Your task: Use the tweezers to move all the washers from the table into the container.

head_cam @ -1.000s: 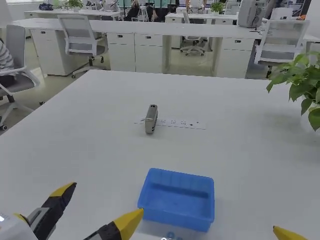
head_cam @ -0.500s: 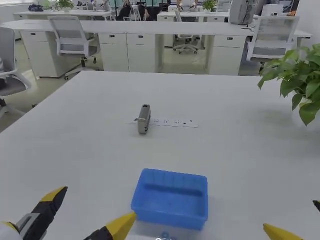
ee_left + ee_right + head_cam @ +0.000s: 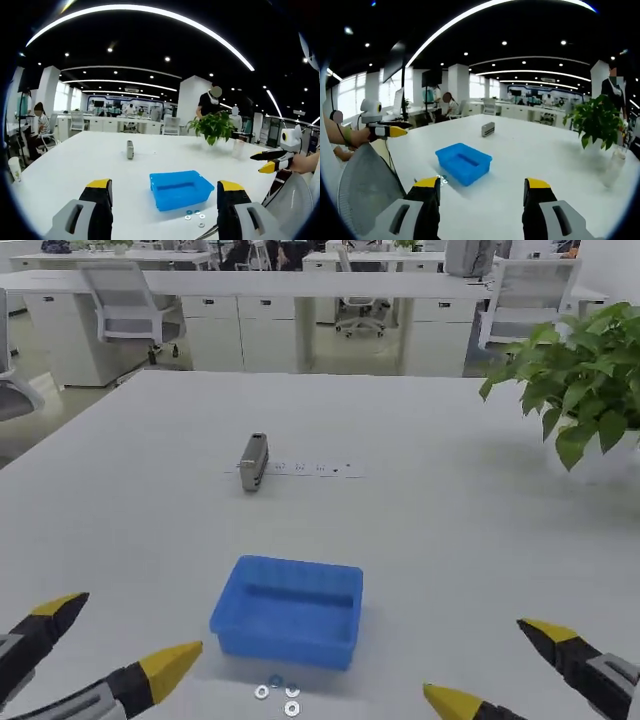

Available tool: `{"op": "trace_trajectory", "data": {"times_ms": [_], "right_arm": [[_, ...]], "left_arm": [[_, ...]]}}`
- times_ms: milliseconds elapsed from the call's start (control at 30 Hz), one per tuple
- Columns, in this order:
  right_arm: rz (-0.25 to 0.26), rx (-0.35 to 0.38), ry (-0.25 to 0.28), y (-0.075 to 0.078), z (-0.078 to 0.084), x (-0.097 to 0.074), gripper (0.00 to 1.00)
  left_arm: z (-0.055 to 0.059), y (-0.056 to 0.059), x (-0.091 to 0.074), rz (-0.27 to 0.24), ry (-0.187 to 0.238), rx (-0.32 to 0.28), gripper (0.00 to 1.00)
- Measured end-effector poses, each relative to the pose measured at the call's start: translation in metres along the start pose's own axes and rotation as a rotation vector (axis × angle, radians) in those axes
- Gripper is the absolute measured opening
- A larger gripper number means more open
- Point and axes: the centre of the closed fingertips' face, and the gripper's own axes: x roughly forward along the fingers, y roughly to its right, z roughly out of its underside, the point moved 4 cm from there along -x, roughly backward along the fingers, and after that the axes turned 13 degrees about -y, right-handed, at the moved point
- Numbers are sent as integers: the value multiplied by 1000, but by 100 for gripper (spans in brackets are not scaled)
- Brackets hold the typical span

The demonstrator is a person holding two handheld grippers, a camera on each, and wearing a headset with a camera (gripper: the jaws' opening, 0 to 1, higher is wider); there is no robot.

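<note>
A blue container stands on the white table, empty as far as I see. Several small washers lie on the table just in front of it, on my side. My left gripper is open at the lower left, short of the container and to its left. My right gripper is open at the lower right, with nothing between its fingers. In the left gripper view the container and washers lie ahead, between the open jaws. The right gripper view has the container ahead and left.
A grey metal block stands by a flush socket strip at mid table. A potted plant sits at the far right. Office chairs and desks stand beyond the table's far edge, with people among them.
The head view has swung right and down, so the washers and more of the right gripper show. Both grippers stay open. Nothing on the table has moved.
</note>
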Motion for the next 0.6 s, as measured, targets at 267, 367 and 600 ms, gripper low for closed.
{"op": "trace_trajectory", "data": {"times_ms": [267, 367, 600], "right_arm": [[-93, -77, -22, -19, 0, 4, 56], [-119, -65, -22, -21, 0, 4, 53], [-200, -30, -53, -30, 4, 7, 42]], "left_arm": [[12, 8, 7, 44, -102, 26, 78], [23, 17, 10, 102, -192, 51, 72], [45, 37, 17, 238, -367, 153, 54]]}}
